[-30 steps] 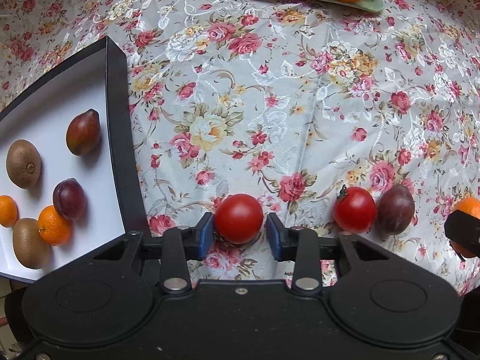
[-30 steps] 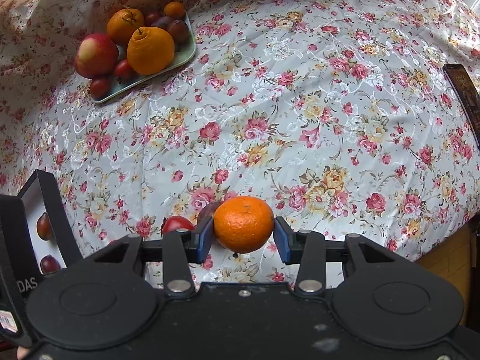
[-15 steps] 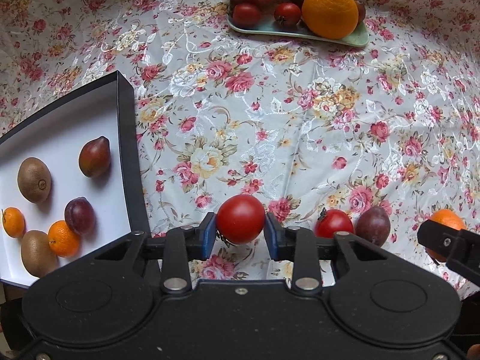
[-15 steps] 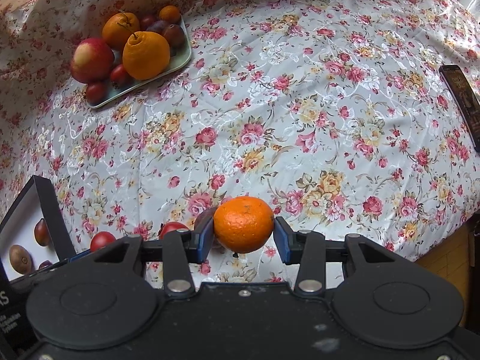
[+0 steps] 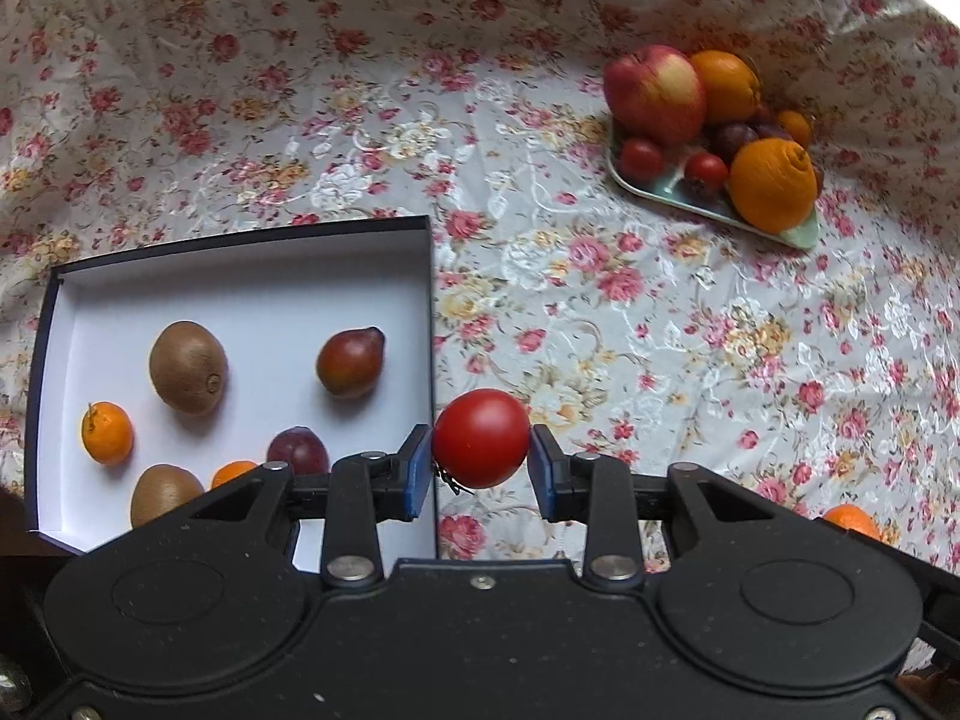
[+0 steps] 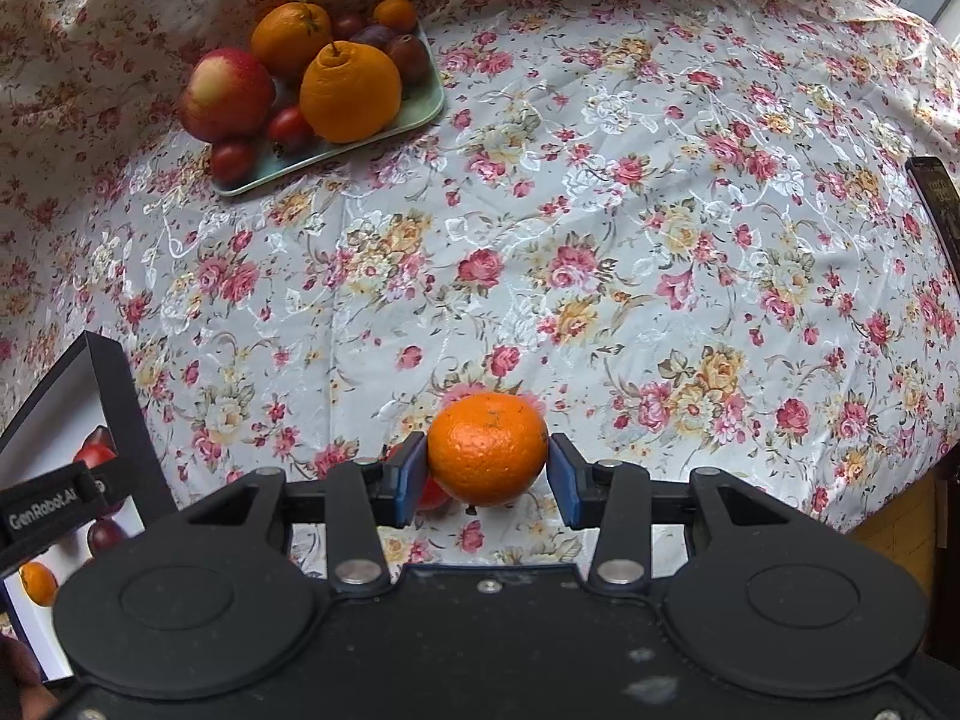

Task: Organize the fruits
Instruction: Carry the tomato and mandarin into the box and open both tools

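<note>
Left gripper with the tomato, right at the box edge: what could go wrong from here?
The tomato hangs about over the box wall; released now, it may strike the rim and roll onto the cloth. The left gripper holds only its sides, so it might slip. Inside, the plum and pear lie close to that wall, so landing room is tight.
</note>
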A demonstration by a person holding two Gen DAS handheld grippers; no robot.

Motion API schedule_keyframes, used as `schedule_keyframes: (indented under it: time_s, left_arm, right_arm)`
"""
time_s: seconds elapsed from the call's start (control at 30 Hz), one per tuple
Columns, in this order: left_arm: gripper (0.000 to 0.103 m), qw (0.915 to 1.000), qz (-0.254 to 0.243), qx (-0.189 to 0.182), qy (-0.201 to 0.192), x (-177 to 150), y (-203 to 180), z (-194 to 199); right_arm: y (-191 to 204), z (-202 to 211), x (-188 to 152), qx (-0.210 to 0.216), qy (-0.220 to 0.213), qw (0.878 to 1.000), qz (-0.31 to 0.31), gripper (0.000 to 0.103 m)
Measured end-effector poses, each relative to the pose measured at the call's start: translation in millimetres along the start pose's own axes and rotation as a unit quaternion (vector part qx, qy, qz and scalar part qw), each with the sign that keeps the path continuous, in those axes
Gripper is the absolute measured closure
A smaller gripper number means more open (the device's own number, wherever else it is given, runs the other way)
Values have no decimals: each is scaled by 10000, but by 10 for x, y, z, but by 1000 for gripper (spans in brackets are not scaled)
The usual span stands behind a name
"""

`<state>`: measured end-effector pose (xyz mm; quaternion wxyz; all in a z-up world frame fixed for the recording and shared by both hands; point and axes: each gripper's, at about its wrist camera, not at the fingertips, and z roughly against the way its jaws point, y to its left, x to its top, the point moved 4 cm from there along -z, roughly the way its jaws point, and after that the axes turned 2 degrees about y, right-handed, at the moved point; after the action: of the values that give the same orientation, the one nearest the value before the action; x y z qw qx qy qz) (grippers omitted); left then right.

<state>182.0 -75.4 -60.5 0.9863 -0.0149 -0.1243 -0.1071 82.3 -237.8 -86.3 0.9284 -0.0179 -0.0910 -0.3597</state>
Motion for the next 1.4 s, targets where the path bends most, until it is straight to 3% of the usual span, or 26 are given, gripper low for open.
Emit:
schedule_keyframes:
  time_s: [0.3, 0.6, 0.87, 1.07, 1.4]
  left_arm:
    - [61, 9979, 454, 349, -287, 58, 609, 123]
    - [61, 9934, 1002, 510, -240, 26, 1263, 98]
    - [61, 9852, 1576, 660, -165, -19, 1853, 70]
    - [61, 9785, 1867, 869, -135, -99, 2175, 56]
    - [60, 9761, 1975, 907, 56, -222, 2411, -49]
  right_arm:
    - [505, -37, -106, 144, 29, 9990, 411, 59]
    - [1157, 36, -228, 536, -175, 9947, 862, 59]
    - [1740, 119, -464, 1053, -358, 9850, 1322, 59]
    - [2092, 132, -584, 1177, -598, 9780, 1618, 59]
    - [2646, 232, -791, 1214, -1152, 9578, 2335, 58]
